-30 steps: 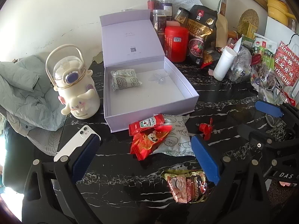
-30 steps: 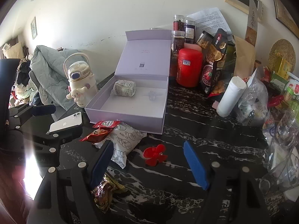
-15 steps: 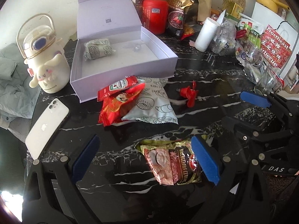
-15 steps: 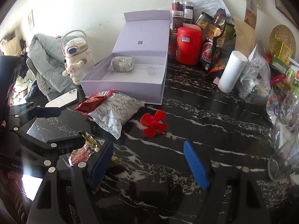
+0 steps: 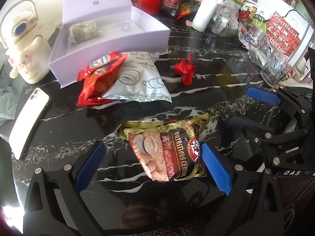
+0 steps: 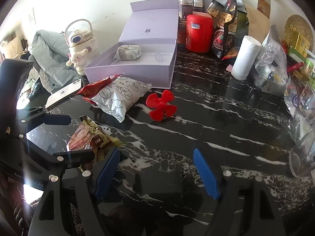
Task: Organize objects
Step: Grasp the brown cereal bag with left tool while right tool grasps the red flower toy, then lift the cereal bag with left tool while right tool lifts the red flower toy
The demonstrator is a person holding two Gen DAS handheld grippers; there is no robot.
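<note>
The lilac box sat open on the table, lid up, holding one wrapped bun and a small clear piece. The left gripper gaped wide around the cereal packet, gripping nothing. The right gripper gaped over bare marble; the red fan and more packets lay outside the box.

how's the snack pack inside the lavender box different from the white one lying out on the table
The snack pack in the box sits inside the lavender box near its back left corner, while the white snack pack on the table lies outside, just in front of the box. The boxed one looks smaller and plumper; the table one is bigger and flatter. The table one overlaps a red packet; the boxed one touches no other packet. Both are pale wrappers with dark line drawings.
</note>
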